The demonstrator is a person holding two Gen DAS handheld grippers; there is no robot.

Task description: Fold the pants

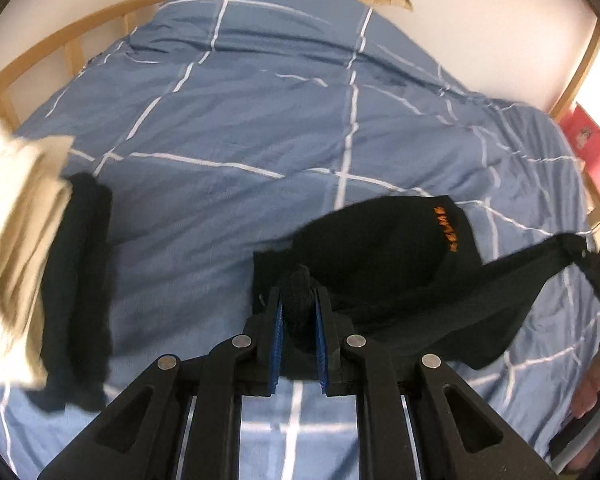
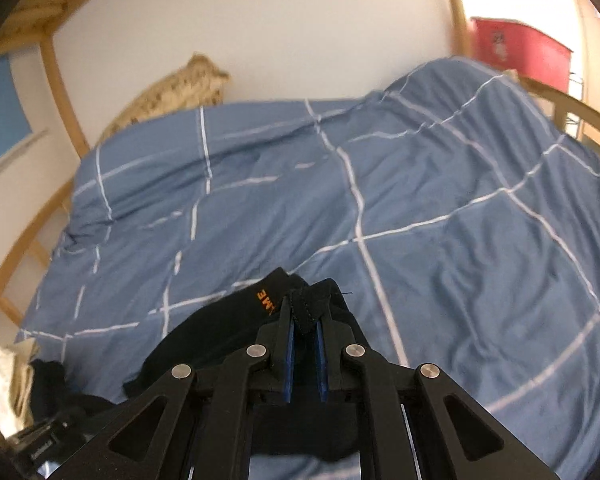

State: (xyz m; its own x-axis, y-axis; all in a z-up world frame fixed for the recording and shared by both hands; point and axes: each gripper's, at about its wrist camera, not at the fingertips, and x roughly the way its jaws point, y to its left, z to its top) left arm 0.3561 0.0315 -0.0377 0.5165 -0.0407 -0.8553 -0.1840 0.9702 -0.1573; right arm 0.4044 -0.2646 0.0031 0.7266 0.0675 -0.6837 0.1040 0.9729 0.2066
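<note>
Each view is taken from just behind its tool, the left tool (image 1: pixel 299 300) and the right tool (image 2: pixel 305 316), directed forward and downward. The blue checked bed (image 1: pixel 228 128) (image 2: pixel 420 208) is seen closely and shared by both.

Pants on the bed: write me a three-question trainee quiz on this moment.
1. True or false: both grippers, left gripper and right gripper, have their jaws shut on the pants.
2. What colour is the lettering on the pants?
   A. white
   B. orange
   C. red
3. Fill in: the stack of folded clothes lies on the ______ side of the left wrist view, on the duvet.

Key: 1 true; 2 B; 3 left.
</note>
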